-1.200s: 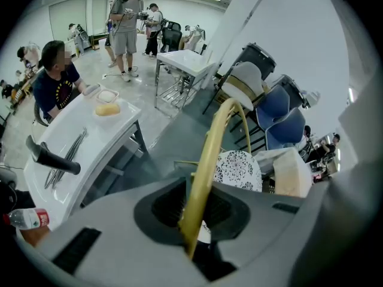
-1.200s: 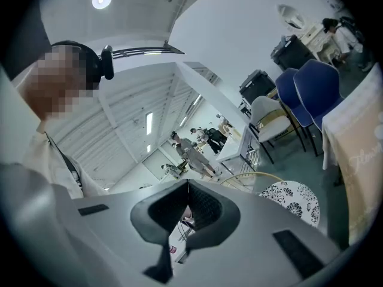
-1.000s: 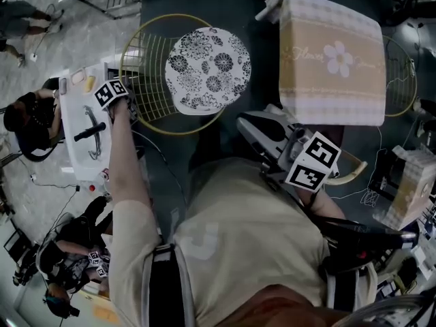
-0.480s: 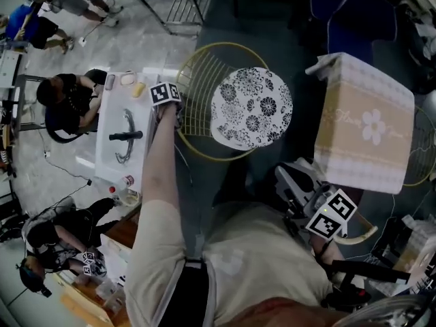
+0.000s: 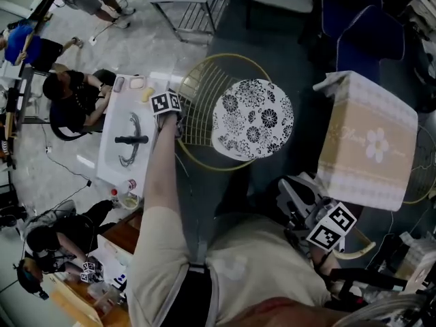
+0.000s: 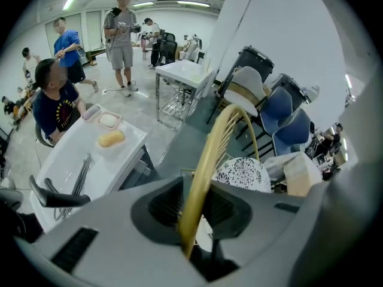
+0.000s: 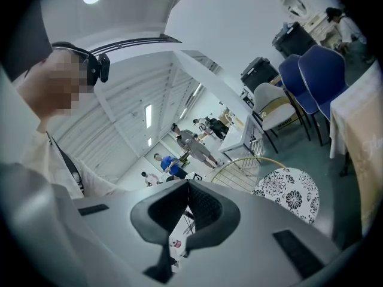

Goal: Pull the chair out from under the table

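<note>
Okay, the chair [image 5: 252,118] is sitting clear of the table [image 5: 368,148]. A strip of floor is showing between them and the seat is fully in the open. So the pull is looking done, and the release step is running.

The left gripper [image 6: 194,211] is straddling the back rim [image 6: 206,160] on the chair's left side. Its jaws are opening, with the rim between the pads, which are looking just off it. The right gripper [image 7: 184,211] is idling near the person's body, fingers pressed together on nothing.

The next move is calling for backing the left gripper straight off the rim without snagging the wire spokes.

Versus a second ago:
- The chair-to-table gap is looking about the same.
- The left gripper is staying at the same spot on the rim.
- The whole scene is sitting lower and further right in the head view.
</note>
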Demonstrator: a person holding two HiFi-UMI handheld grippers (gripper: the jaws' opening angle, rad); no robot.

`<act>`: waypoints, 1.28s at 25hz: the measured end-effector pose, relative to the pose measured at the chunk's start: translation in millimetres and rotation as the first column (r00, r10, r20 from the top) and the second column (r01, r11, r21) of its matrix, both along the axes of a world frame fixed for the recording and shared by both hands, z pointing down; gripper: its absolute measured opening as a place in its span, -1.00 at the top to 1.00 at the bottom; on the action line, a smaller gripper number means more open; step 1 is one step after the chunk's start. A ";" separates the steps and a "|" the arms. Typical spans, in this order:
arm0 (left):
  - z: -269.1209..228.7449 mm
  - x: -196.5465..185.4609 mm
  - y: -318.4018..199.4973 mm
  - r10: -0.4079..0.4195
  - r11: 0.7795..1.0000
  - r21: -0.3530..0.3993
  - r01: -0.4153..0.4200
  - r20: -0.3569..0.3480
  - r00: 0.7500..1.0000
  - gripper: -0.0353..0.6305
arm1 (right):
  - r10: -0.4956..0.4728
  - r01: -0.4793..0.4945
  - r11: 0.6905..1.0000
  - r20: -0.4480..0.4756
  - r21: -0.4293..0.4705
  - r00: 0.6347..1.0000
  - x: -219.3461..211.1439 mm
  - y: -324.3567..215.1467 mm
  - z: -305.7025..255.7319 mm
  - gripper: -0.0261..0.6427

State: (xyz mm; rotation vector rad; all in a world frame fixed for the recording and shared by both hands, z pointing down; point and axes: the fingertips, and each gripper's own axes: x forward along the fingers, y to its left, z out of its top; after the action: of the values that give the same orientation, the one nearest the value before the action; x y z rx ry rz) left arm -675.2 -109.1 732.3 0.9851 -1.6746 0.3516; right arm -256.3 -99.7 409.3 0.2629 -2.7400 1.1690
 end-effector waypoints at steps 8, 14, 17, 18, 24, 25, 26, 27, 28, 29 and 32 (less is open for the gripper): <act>-14.0 -15.5 32.2 -0.094 0.996 -0.010 0.094 -0.010 0.995 0.66 | -0.010 0.010 1.000 0.002 -0.016 1.000 2.1 -7.7 -13.1 0.89; -8.8 -16.7 26.9 -0.071 0.997 -0.025 0.071 -0.013 0.997 0.64 | -0.005 0.005 1.000 -0.016 -0.016 1.000 -0.6 -5.9 -8.2 0.89; -12.9 -25.1 24.7 -0.067 0.997 -0.027 0.067 0.016 0.998 0.63 | -0.025 0.025 1.000 0.002 -0.002 1.000 -7.5 -1.7 -5.5 0.89; -12.6 -24.0 23.6 -0.062 0.998 -0.025 0.062 0.016 0.998 0.63 | -0.023 0.023 1.000 0.004 0.000 1.000 -6.6 -0.3 -5.6 0.89; -9.7 -27.2 37.3 -0.074 0.997 -0.016 0.074 -0.017 0.997 0.59 | 0.005 -0.005 1.000 0.001 -0.016 1.000 -2.9 -9.9 -6.0 0.89; -13.5 -29.2 38.9 -0.085 0.996 -0.016 0.084 -0.023 0.996 0.59 | 0.008 -0.008 1.000 0.004 -0.017 1.000 -3.0 -15.1 -8.1 0.89; -18.1 -29.7 39.5 -0.092 0.996 -0.016 0.092 -0.027 0.995 0.60 | 0.008 -0.008 1.000 0.008 -0.018 1.000 -1.8 -20.2 -10.3 0.89; -22.9 -29.2 39.3 -0.098 0.995 -0.017 0.097 -0.029 0.995 0.60 | 0.007 -0.007 1.000 0.013 -0.021 1.000 0.5 -24.4 -12.9 0.89; -27.4 -28.3 38.9 -0.102 0.995 -0.017 0.101 -0.031 0.994 0.60 | 0.007 -0.006 1.000 0.017 -0.026 1.000 3.3 -27.5 -16.7 0.89; -31.1 -27.4 38.4 -0.105 0.994 -0.018 0.104 -0.032 0.994 0.60 | 0.008 -0.008 0.999 0.021 -0.033 1.000 5.7 -29.5 -21.6 0.89; -32.4 -28.7 41.3 -0.112 0.994 -0.024 0.111 -0.035 0.993 0.60 | 0.013 -0.012 0.999 0.027 -0.042 1.000 5.4 -29.2 -28.2 0.89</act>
State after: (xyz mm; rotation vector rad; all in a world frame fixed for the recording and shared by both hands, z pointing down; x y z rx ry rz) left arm -703.8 -67.7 699.9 0.8725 -1.6815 0.2759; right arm -250.9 -128.9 381.1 0.2609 -2.7367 1.2407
